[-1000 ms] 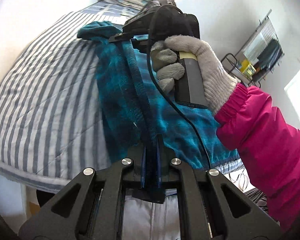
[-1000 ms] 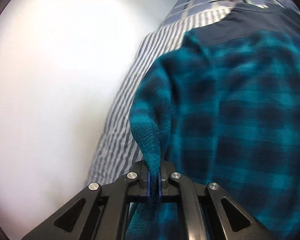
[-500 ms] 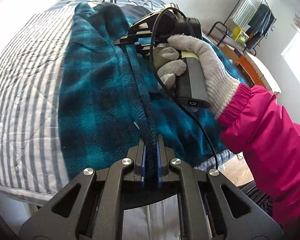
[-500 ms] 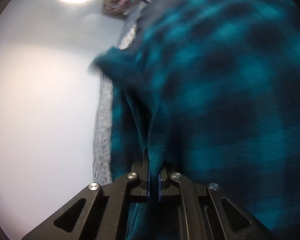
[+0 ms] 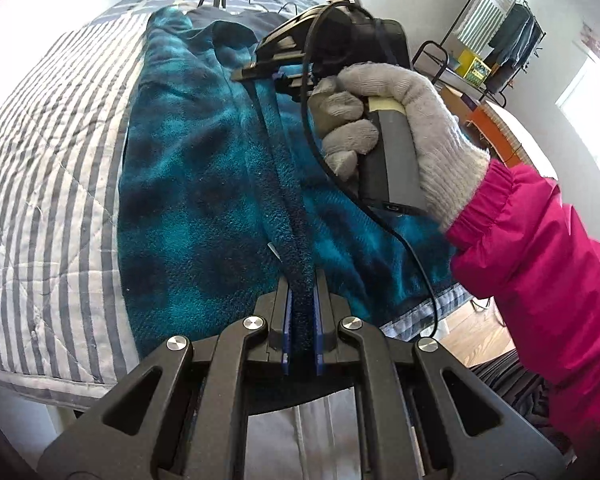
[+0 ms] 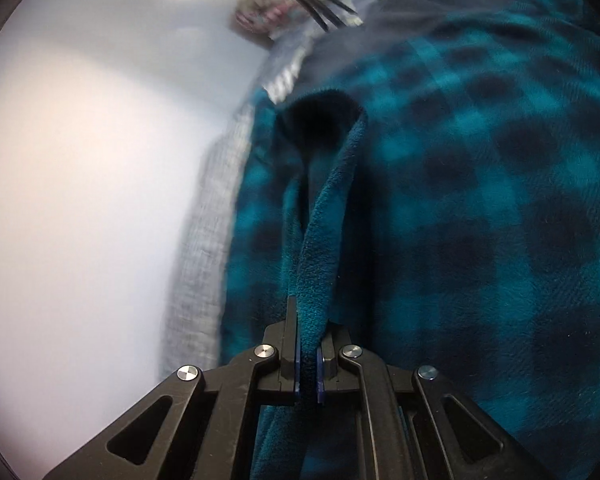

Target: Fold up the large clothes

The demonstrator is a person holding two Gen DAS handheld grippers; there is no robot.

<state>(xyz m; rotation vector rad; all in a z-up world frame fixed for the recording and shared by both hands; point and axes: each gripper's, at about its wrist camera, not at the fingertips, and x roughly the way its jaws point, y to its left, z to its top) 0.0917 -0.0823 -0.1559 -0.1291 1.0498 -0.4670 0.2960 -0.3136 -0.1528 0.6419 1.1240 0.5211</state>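
Left wrist view, far left: striped quilt (image 5: 48,168) covering the bed, running from upper left down to the lower left edge. Centre: teal plaid fleece garment (image 5: 196,184) spread lengthwise over the quilt, one dark hem drawn up into a ridge along the middle. Bottom centre: left tool (image 5: 302,320) clamped tight on the near end of that hem. Upper centre: right tool (image 5: 266,76) pinching the same hem farther up, gripped by a grey-gloved right hand (image 5: 396,128) with a pink sleeve at right. Upper right: clothes rack (image 5: 496,28).

Right wrist view, left: pale wall (image 6: 80,200). Bottom centre: right tool (image 6: 309,356) closed on a fold of fleece. Right: plaid garment (image 6: 480,208) filling the frame.
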